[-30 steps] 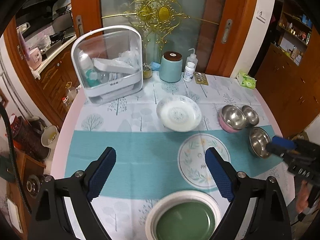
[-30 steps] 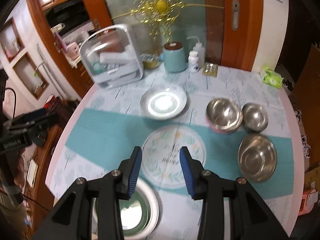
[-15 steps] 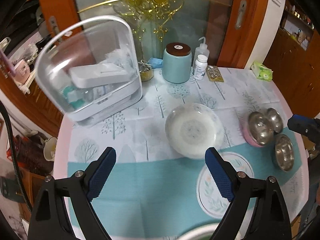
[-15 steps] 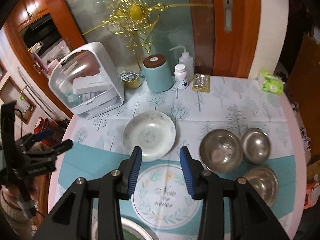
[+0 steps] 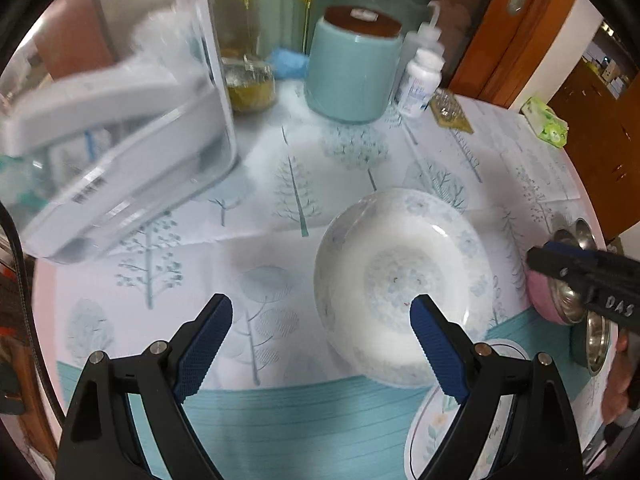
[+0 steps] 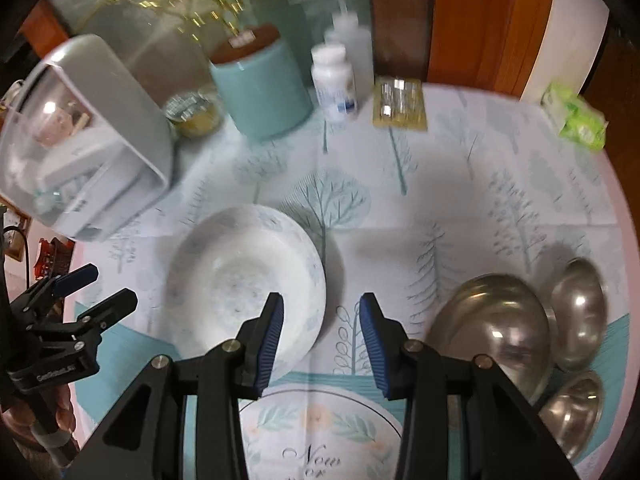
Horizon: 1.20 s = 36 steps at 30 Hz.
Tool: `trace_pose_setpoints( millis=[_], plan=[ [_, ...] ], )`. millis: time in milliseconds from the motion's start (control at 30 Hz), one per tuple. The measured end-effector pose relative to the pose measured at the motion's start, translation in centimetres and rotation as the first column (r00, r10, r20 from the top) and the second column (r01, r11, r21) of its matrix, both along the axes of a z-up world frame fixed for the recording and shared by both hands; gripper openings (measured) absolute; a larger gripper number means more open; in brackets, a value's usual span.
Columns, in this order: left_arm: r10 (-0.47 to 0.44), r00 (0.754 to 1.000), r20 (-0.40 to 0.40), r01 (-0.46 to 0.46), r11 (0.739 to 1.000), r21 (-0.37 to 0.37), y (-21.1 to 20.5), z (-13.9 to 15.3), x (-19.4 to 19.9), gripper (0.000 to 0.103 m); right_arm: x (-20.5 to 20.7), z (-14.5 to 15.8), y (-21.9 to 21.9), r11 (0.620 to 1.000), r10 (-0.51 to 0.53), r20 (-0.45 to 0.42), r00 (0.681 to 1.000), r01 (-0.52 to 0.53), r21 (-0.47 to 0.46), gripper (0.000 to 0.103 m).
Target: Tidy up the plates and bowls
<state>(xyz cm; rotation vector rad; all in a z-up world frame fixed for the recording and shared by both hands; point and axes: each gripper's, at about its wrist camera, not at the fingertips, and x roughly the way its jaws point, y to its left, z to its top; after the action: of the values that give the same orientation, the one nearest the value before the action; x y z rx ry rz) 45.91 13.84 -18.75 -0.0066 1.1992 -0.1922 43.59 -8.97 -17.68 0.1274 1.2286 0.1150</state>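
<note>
A white deep plate [image 5: 404, 264] with a faint blue pattern sits on the tree-print cloth. My left gripper [image 5: 322, 332] hangs wide open just over its left rim, with the right pad in front of the plate's near side. My right gripper [image 6: 322, 336] is open by a narrower gap over the white plate's [image 6: 236, 280] right rim, nothing pressed between its pads. A flat leaf-pattern plate [image 6: 320, 436] lies just below. Three steel bowls [image 6: 492, 328] [image 6: 580, 312] [image 6: 572, 412] cluster at the right. Each gripper shows in the other's view [image 5: 580, 276] [image 6: 80, 292].
A clear-lidded white box [image 5: 100, 140] stands at the back left. Behind are a teal canister [image 5: 352, 72], a yellow jar [image 5: 252, 88], a white bottle [image 5: 420, 80], a blister pack [image 6: 400, 104] and a green tissue pack [image 5: 548, 128]. The table's pink edge [image 6: 616, 184] curves at the right.
Both grippers have moved forward and down toward the white deep plate, which now looms large. The green-bottomed bowl at the near edge has dropped out of view. Neither gripper's jaw gap changed.
</note>
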Motion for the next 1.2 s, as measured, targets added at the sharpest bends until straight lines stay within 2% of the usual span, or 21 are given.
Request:
trace_pose_setpoints(
  millis=[67, 200, 267, 333, 433, 467, 567, 633, 733, 833, 933, 1200],
  plan=[
    [0.012, 0.999, -0.032, -0.013, 1.000, -0.023, 0.2, -1.7, 0.7, 0.085, 0.5, -1.8, 0.1, 1.000, -0.015, -0.036, 0.999, 0.015, 0.009, 0.040],
    [0.017, 0.994, -0.107, -0.028, 0.995, -0.100, 0.6, -4.5, 1.8, 0.065, 1.3, -4.5, -0.2, 0.998, -0.043, -0.086, 0.995, 0.046, 0.036, 0.039],
    [0.016, 0.992, -0.129, -0.033, 0.991, -0.130, 0.7, -5.4, 2.1, 0.064, 1.4, -5.2, -0.2, 0.998, -0.043, -0.095, 0.995, 0.047, 0.041, 0.029],
    [0.016, 0.990, -0.139, -0.038, 0.987, -0.156, 0.6, -5.9, 2.2, 0.062, 1.6, -6.0, -0.3, 0.998, -0.041, -0.117, 0.992, 0.047, 0.052, 0.022],
    [0.016, 0.988, -0.155, -0.047, 0.980, -0.194, 0.4, -6.7, 2.5, 0.059, 1.8, -6.6, -0.4, 0.996, -0.045, -0.137, 0.990, 0.055, 0.074, 0.020],
    [0.015, 0.987, -0.161, -0.048, 0.978, -0.202, 0.4, -6.9, 2.6, 0.054, 1.9, -6.8, -0.4, 0.995, -0.045, -0.141, 0.989, 0.057, 0.080, 0.016],
    [-0.003, 0.985, -0.175, -0.035, 0.975, -0.218, 0.1, -7.3, 3.0, 0.036, 1.9, -7.2, -0.4, 0.993, -0.041, -0.155, 0.987, 0.057, 0.099, 0.009],
    [-0.007, 0.984, -0.180, -0.034, 0.973, -0.227, 0.0, -7.5, 3.2, 0.032, 1.9, -7.3, -0.5, 0.991, -0.044, -0.155, 0.987, 0.063, 0.119, 0.006],
    [-0.001, 0.984, -0.179, -0.039, 0.975, -0.217, 0.2, -7.7, 3.2, 0.023, 1.8, -7.1, -0.3, 0.991, -0.045, -0.153, 0.987, 0.063, 0.119, 0.006],
    [0.006, 0.983, -0.181, -0.043, 0.978, -0.203, 0.6, -8.1, 3.4, 0.008, 1.8, -7.1, -0.3, 0.991, -0.041, -0.150, 0.988, 0.060, 0.123, 0.006],
    [0.011, 0.982, -0.191, -0.055, 0.973, -0.225, 1.1, -8.3, 3.5, 0.006, 1.7, -7.1, -0.4, 0.990, -0.041, -0.146, 0.988, 0.059, 0.126, 0.005],
    [0.007, 0.978, -0.207, -0.054, 0.973, -0.226, 1.4, -8.1, 2.7, 0.005, 1.1, -6.9, -0.3, 0.991, -0.034, -0.152, 0.988, 0.053, 0.123, 0.005]
  ],
)
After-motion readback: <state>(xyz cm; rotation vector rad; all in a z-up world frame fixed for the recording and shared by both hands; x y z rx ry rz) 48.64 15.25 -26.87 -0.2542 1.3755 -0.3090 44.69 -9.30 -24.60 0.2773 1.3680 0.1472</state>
